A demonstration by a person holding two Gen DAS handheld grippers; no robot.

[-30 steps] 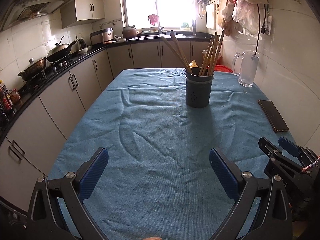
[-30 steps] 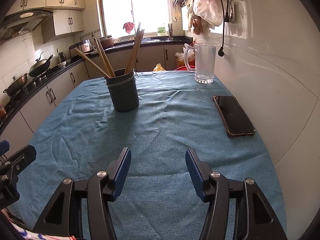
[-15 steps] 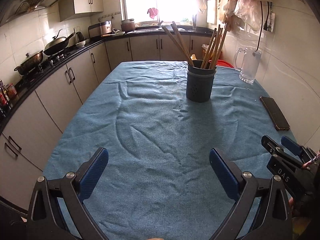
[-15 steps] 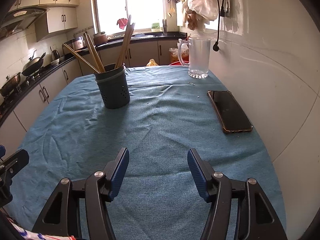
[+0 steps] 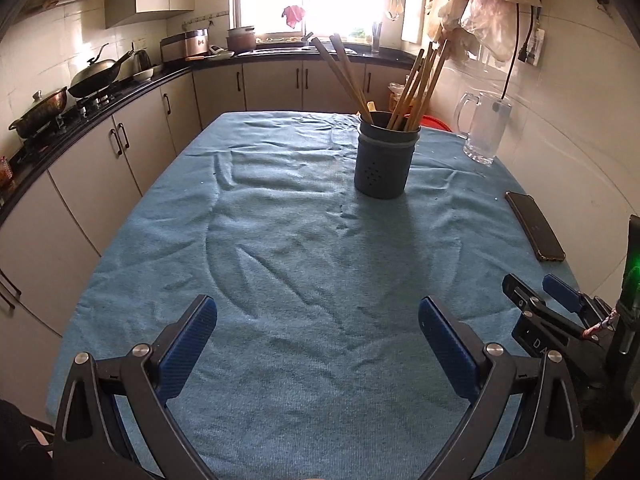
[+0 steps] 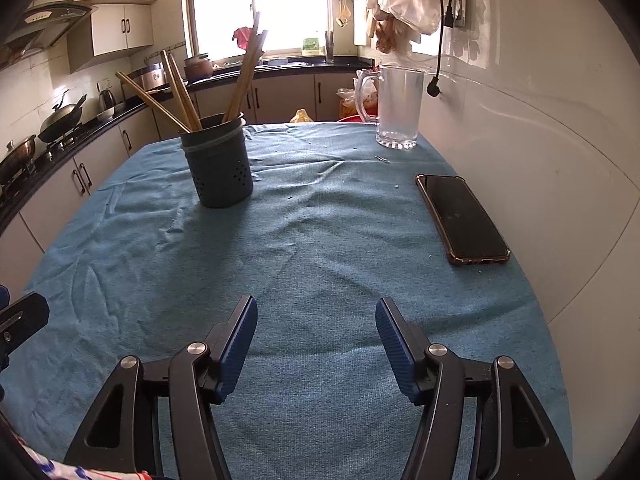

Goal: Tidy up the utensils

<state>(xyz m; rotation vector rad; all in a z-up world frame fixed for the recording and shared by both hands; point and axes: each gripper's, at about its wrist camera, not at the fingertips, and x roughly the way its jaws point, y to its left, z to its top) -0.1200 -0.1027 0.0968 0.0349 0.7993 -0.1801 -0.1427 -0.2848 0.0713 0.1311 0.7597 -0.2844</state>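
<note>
A dark grey utensil holder stands upright on the blue tablecloth, with several wooden chopsticks leaning in it. It also shows in the right wrist view with the chopsticks. My left gripper is open and empty, low over the near part of the cloth, well short of the holder. My right gripper is open and empty, also near the table's front; it shows at the right edge of the left wrist view.
A black phone lies on the cloth by the right wall. A glass mug stands at the far right. Kitchen cabinets and a stove with pans run along the left. A tiled wall bounds the right.
Both grippers have dropped lower and tilted, so the holder sits higher and closer in both views. Both stay open and empty. Nothing on the table has moved.
</note>
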